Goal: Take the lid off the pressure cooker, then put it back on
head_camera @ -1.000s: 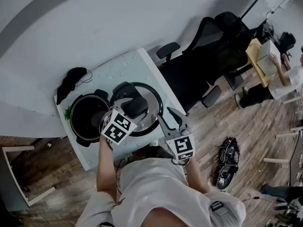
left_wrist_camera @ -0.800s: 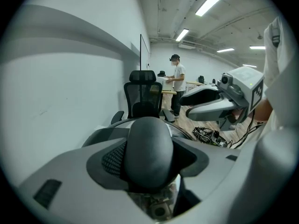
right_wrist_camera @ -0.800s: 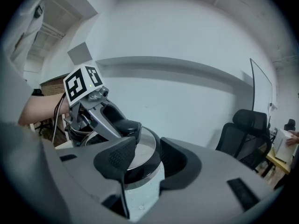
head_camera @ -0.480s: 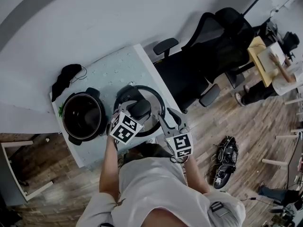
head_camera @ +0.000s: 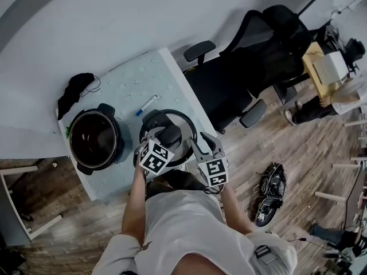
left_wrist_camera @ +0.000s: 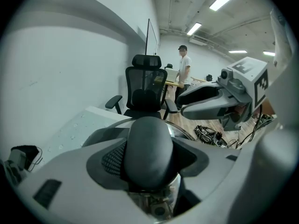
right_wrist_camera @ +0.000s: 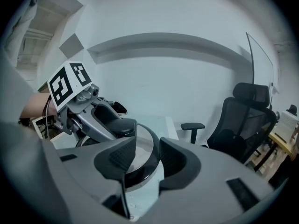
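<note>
Head view: lid (head_camera: 186,124) is off, over the table's (head_camera: 132,85) right side, clear of the open pot (head_camera: 117,137). Left gripper (head_camera: 164,137) is clamped on the knob (left_wrist_camera: 149,146). Right gripper (right_wrist_camera: 147,158) has a narrow gap, with the rim just ahead and nothing gripped. Risk: with a knob-only hold, the lid may tilt and clip the pot's rim on reseating. Versus 1 s ago, the lid is further from the pot and a pen (head_camera: 146,105) is uncovered.

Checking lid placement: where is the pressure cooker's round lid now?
Head view: the round black-rimmed metal lid is at the right end of the pale table, right of the open black cooker pot, its dark knob clamped in the left claw.
</note>
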The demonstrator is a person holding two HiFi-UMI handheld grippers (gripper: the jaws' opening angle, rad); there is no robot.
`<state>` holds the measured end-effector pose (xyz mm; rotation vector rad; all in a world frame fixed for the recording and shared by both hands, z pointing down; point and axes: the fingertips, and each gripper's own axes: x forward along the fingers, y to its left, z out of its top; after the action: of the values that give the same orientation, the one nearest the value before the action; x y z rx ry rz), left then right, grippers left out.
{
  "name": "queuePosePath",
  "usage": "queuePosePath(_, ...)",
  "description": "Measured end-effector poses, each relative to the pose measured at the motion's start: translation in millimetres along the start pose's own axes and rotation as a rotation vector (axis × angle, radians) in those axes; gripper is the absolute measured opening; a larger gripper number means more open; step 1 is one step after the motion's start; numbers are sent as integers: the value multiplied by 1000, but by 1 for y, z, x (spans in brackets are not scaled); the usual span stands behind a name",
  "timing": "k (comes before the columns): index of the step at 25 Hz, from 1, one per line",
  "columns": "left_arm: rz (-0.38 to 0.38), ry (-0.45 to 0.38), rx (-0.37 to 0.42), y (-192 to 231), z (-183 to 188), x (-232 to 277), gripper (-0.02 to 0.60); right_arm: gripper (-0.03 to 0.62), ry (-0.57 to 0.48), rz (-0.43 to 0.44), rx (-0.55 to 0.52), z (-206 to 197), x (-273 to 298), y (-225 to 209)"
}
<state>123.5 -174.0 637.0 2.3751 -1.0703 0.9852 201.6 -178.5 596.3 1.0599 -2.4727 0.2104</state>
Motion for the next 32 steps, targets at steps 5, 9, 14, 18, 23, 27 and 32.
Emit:
queuePosePath(5,30,-4,-28,2,-17,24,274,156,43,6,8,-28,11,-2)
queuePosePath(9,55,-9,-35,6,-32,40,275,153,62,9,9,-44,22,-2)
queuePosePath(14,63,-16,-43,5,-47,57,275,152,94,21,5,-62,33,2)
queuePosePath(18,66,-2,-50,7,-62,69,275,150,115,23,8,-73,41,4)
queuePosePath(23,79,-10,-55,7,-75,76,275,149,136,23,14,-84,44,8)
queuePosePath(27,80,-27,-54,7,-78,78,275,149,150,20,15,-89,43,10)
queuePosePath(32,83,-42,-40,6,-81,79,275,148,153,11,21,-90,41,14)
